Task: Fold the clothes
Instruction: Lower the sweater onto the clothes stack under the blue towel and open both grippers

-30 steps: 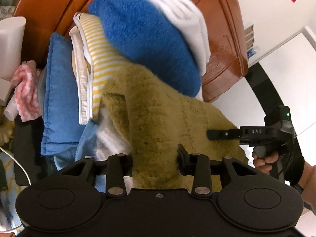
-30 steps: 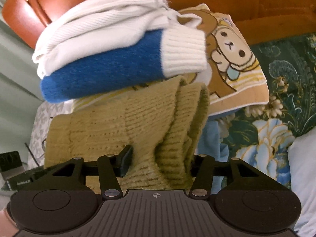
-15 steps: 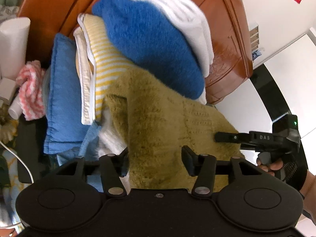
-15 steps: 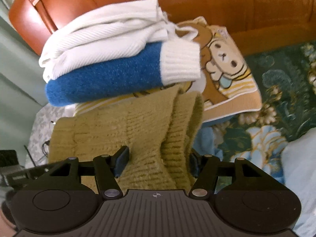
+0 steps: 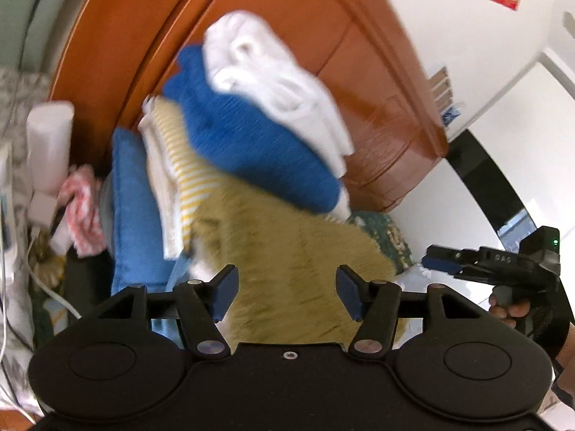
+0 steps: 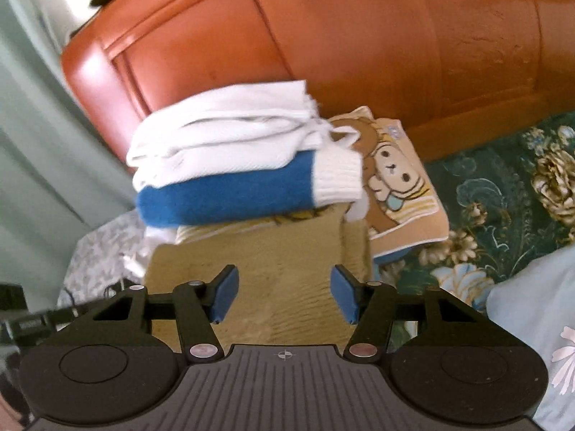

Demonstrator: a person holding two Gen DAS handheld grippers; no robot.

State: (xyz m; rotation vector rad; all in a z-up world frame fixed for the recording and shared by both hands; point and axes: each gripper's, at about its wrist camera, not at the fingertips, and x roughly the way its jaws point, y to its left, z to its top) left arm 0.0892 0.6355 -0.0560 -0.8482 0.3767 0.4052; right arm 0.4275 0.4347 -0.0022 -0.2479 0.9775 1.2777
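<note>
A folded olive knit sweater (image 5: 287,251) lies on the bed in front of a stack of folded clothes; it also shows in the right wrist view (image 6: 280,269). The stack has a white garment (image 6: 222,125) over a blue sweater (image 6: 230,194). My left gripper (image 5: 285,292) is open, its jaws apart just above the sweater's near edge, holding nothing. My right gripper (image 6: 284,296) is open too, above the sweater's near end. It shows from the side in the left wrist view (image 5: 442,262), clear of the sweater.
An orange wooden headboard (image 6: 323,43) stands behind the stack. A bear-print pillow (image 6: 395,179) lies under the stack. A blue cushion (image 5: 133,215), a pink cloth (image 5: 81,212) and a white cylinder (image 5: 48,143) are at the left. Green floral bedding (image 6: 503,197) lies right.
Both grippers have let go of the olive sweater and pulled back from it. The sweater now lies flat in front of the stack.
</note>
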